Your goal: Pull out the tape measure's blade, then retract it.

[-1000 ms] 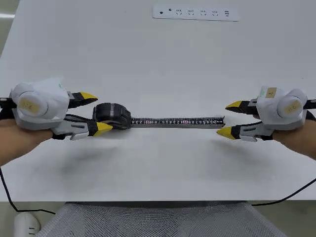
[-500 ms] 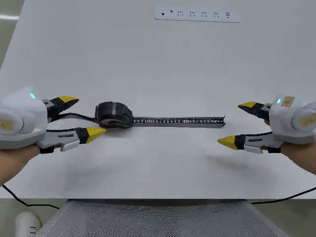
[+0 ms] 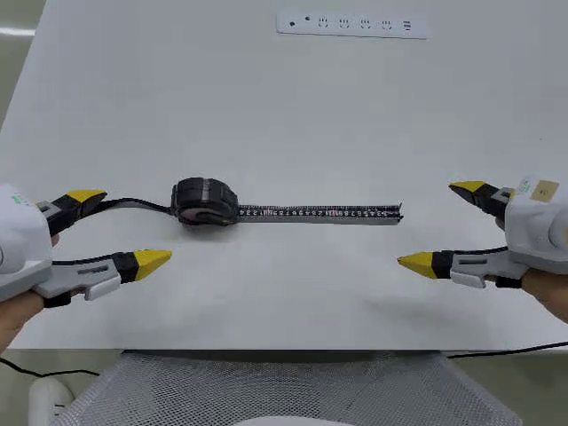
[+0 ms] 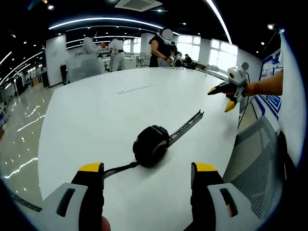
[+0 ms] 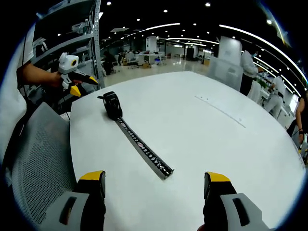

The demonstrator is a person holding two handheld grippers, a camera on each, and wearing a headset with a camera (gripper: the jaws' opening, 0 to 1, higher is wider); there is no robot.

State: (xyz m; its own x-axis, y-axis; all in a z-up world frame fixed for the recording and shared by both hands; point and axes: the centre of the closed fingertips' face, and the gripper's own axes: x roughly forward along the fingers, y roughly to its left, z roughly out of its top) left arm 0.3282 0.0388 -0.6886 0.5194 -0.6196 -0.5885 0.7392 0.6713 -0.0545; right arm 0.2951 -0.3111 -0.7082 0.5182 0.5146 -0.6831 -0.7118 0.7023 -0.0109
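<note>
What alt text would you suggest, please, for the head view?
A black tape measure lies on a white table, its blade pulled out to the right. The left gripper and right gripper, both open, hover off its ends without touching it. A power strip lies at the far edge.

The table (image 3: 266,115) is just a big plain white one, with a white power strip (image 3: 351,24) lying flat near its far edge. A grey mesh chair (image 3: 284,390) sits right up against the near edge. The room around it is a big open office with long ceiling light strips (image 4: 106,20) and a shiny floor (image 4: 19,125). A few people (image 4: 161,48) stand past the table's far end. There are bright windows (image 4: 197,45) behind them and a metal shelving rack (image 5: 96,38) off to one side.
</note>
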